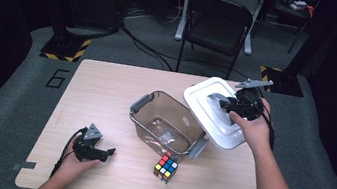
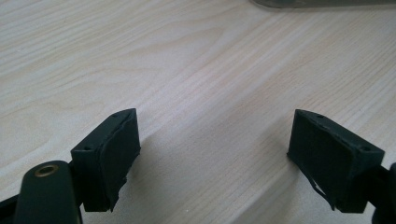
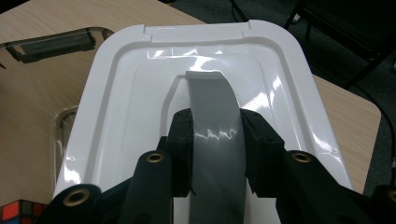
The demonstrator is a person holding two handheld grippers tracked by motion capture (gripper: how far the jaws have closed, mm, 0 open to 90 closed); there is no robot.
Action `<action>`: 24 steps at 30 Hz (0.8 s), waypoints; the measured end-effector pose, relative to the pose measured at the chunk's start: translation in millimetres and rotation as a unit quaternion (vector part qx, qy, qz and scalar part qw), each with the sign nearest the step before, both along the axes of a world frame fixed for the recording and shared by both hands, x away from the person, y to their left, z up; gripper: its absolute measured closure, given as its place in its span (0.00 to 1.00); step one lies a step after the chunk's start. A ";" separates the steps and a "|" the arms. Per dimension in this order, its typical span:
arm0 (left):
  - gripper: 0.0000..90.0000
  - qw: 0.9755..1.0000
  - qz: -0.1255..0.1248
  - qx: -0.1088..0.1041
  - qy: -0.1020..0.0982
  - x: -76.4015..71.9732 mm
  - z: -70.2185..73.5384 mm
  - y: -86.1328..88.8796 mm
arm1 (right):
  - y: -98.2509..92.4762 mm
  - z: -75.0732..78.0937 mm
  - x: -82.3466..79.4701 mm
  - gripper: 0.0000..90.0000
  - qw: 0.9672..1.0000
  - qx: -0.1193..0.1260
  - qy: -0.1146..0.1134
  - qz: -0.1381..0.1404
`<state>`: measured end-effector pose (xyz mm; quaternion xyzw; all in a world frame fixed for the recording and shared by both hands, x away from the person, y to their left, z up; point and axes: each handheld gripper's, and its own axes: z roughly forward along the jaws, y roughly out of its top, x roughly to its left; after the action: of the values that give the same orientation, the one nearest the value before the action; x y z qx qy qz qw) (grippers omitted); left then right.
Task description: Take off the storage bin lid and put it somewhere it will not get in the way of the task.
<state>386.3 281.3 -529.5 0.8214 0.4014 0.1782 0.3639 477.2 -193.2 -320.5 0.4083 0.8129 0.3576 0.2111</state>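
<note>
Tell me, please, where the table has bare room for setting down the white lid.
The widest bare patch is the far left of the table, between its left edge and the clear bin. A smaller patch lies on the near right, between the puzzle cube and the right edge. The middle is crowded: the bin, the cube, and the lid held by the right gripper.

White lid, tilted beside container

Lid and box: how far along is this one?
Done: the white lid is off the clear box, gripped by its grey handle in the right hand-held gripper and held tilted beside the box. In hand: carrying the lid. Left, probably: setting it down. The puzzle cube lies on the table outside the box; the left hand-held gripper rests open.
</note>
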 end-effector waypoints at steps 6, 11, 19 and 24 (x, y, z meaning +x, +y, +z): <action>0.18 1.000 0.000 0.000 0.000 0.0 0.1 0.1 | -4.9 -3.4 1.0 0.74 1.000 0.006 0.006 -0.015; 0.18 1.000 -0.001 0.000 0.001 0.0 0.1 0.1 | -9.4 -5.8 2.4 0.74 1.000 0.003 0.009 -0.020; 0.18 1.000 -0.001 0.001 0.000 0.0 0.2 0.2 | -17.2 -8.7 4.6 0.74 1.000 0.000 0.006 -0.030; 0.18 1.000 -0.001 0.002 0.000 0.1 0.2 0.3 | -21.1 -12.7 5.4 0.74 0.999 0.001 0.014 -0.041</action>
<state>386.5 281.6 -529.2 0.8226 0.3999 0.1789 0.3626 482.5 -214.4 -333.2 0.4463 0.7980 0.3441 0.2135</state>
